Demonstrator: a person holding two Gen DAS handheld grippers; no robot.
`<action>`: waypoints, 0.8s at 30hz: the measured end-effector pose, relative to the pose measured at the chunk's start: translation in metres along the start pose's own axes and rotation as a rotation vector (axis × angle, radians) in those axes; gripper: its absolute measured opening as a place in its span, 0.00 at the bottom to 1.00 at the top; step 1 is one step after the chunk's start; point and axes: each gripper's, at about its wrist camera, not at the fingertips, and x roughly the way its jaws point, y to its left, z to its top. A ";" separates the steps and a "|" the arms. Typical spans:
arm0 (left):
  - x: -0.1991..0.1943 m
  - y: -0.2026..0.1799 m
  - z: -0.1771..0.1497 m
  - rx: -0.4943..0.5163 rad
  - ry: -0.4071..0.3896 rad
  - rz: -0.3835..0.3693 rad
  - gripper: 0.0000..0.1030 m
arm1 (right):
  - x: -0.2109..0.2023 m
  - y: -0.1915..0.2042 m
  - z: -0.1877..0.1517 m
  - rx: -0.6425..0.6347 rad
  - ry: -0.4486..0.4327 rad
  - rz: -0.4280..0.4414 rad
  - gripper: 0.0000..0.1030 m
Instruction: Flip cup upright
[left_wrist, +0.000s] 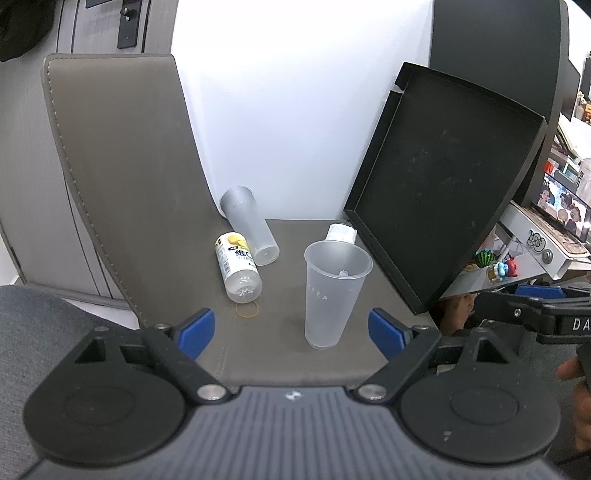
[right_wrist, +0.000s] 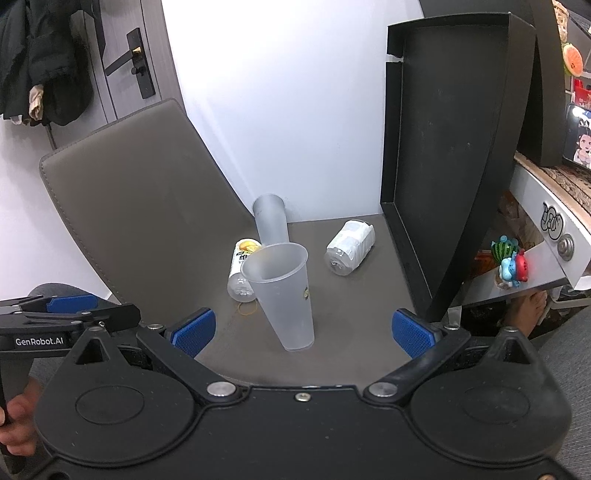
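A translucent plastic cup (left_wrist: 334, 291) stands upright, mouth up, on the grey chair seat (left_wrist: 284, 354); it also shows in the right wrist view (right_wrist: 286, 295). A second translucent cup (left_wrist: 249, 225) lies on its side at the back of the seat, also in the right wrist view (right_wrist: 271, 221). My left gripper (left_wrist: 291, 332) is open and empty, just in front of the upright cup. My right gripper (right_wrist: 303, 332) is open and empty, its blue pads either side of the cup's base but apart from it.
A yellow-labelled bottle (left_wrist: 238, 266) lies beside the fallen cup, with a rubber band (left_wrist: 248, 309) by it. A white-wrapped bottle (right_wrist: 351, 246) lies at the right. A black tray (left_wrist: 450, 177) leans at the seat's right edge. The chair back (left_wrist: 122, 177) rises at left.
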 end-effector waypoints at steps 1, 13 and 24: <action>0.000 0.000 0.000 -0.002 0.000 -0.001 0.87 | 0.000 0.000 -0.001 0.000 0.001 0.000 1.00; -0.001 -0.001 0.000 -0.007 -0.001 -0.007 0.87 | -0.001 -0.002 -0.001 0.000 -0.002 -0.001 1.00; -0.001 -0.003 0.000 -0.008 -0.005 -0.004 0.87 | 0.000 -0.001 0.000 -0.001 -0.001 -0.002 1.00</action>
